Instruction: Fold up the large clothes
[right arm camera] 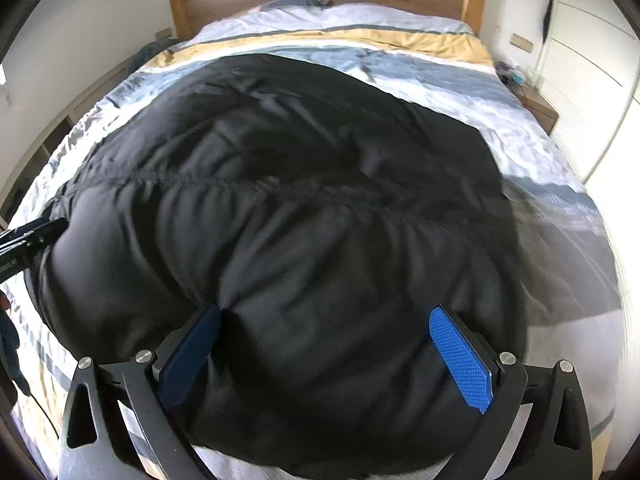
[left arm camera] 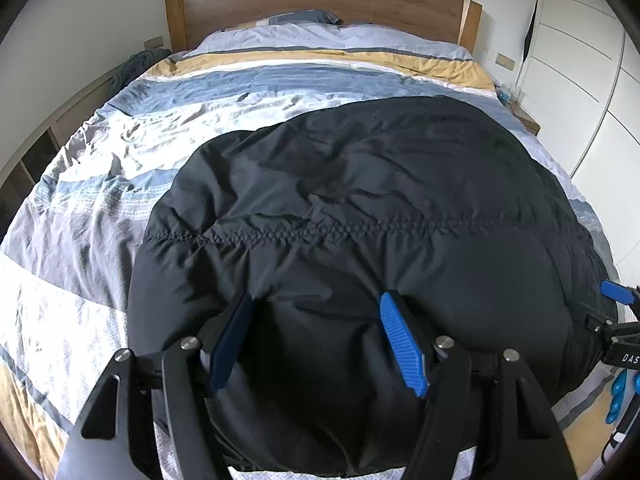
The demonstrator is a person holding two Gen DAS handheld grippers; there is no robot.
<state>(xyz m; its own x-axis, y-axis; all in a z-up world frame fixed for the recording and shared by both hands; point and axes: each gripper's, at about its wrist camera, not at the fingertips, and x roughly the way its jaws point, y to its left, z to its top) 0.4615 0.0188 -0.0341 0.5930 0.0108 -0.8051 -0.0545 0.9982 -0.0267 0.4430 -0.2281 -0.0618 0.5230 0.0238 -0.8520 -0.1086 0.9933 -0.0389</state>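
Note:
A black puffy jacket (left arm camera: 360,200) lies spread across the striped bed, a gathered seam running across its back. My left gripper (left arm camera: 316,298) hangs over the jacket's near edge, its jaws apart. Padding bulges up between the blue pads (left arm camera: 402,344), whose inner faces show bare. My right gripper (right arm camera: 326,312) stands with its jaws very wide over the same jacket (right arm camera: 300,184), farther to the right. Its pads (right arm camera: 460,360) are also uncovered, with fabric beneath them. Each gripper shows at the edge of the other's view: the right gripper (left arm camera: 616,320) and the left gripper (right arm camera: 36,232).
The bed cover (left arm camera: 100,208) is striped blue, white, grey and tan. A wooden headboard (left arm camera: 320,4) and pillows stand at the far end. A small bedside table (left arm camera: 524,120) and white wardrobe doors (left arm camera: 580,80) are on the right, shelving (left arm camera: 36,160) on the left.

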